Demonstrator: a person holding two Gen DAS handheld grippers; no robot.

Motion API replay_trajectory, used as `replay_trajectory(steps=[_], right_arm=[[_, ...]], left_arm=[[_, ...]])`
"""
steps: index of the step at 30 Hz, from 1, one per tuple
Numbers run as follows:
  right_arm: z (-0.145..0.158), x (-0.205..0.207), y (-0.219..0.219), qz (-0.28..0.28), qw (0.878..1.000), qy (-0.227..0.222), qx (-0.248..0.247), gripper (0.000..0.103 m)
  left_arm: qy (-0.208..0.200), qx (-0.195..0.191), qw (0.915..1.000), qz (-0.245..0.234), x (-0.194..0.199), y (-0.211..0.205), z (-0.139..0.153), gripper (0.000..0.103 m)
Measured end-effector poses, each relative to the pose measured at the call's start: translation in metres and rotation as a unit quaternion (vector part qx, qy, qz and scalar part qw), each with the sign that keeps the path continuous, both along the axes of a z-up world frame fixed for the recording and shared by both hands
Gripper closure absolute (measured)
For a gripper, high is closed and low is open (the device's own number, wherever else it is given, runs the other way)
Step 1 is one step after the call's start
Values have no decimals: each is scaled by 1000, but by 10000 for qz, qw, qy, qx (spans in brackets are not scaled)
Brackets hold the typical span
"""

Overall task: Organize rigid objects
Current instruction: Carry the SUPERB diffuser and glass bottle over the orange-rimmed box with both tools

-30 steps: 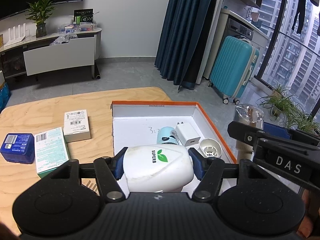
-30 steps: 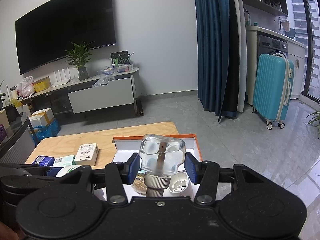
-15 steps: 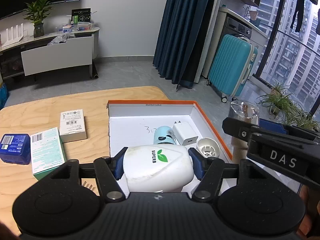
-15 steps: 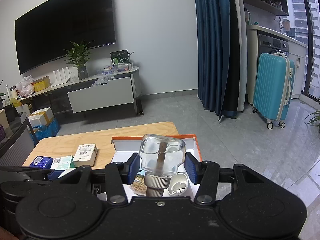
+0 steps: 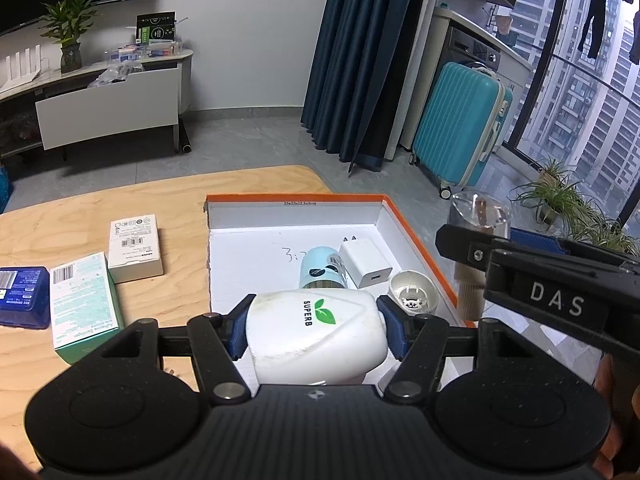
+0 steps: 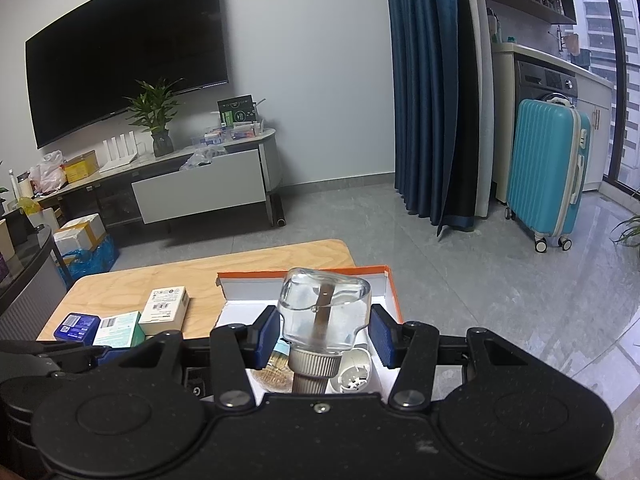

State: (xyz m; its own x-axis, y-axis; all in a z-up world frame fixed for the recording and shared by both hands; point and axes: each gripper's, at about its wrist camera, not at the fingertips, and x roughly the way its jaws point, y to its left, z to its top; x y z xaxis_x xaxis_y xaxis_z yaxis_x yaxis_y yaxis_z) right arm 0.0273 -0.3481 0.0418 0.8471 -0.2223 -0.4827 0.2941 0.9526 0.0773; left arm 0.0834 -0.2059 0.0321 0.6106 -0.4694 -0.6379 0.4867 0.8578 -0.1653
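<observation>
Transfer step: left claw [image 5: 316, 332] clamps the white SUPERB bottle [image 5: 318, 336] over the orange-rimmed tray [image 5: 416, 236], right claw [image 6: 323, 336] clamps the clear-capped brush [image 6: 324, 320]; next, lowering each into free tray space.

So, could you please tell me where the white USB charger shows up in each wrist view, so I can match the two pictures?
Left wrist view: the white USB charger lies inside the orange-edged box, right of the pale blue bottle, just beyond the held white bottle.
Right wrist view: not visible; the held clear jar blocks that part of the box.
Shared landmark: the teal suitcase.
</observation>
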Motion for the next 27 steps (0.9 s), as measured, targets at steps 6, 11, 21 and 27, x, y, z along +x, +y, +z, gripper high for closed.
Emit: replay_trajectory(steps=[6,11,21,27], right_arm=[[-3,7,-4,2,10000,52,16,44],[-7,13,-6,8,9999,112,35,44],[-12,26,-11,30,9997,228,65,44],[-18,33,-18,79,9994,313,90,44]], left_arm=[[25,13,10000,-25,0,-3,-2,39],[58,23,10000,-37,2,-5,-4,39],[104,53,9999,-98,6,-10,-8,39],[129,62,9998,-119,7,-13,-10,39]])
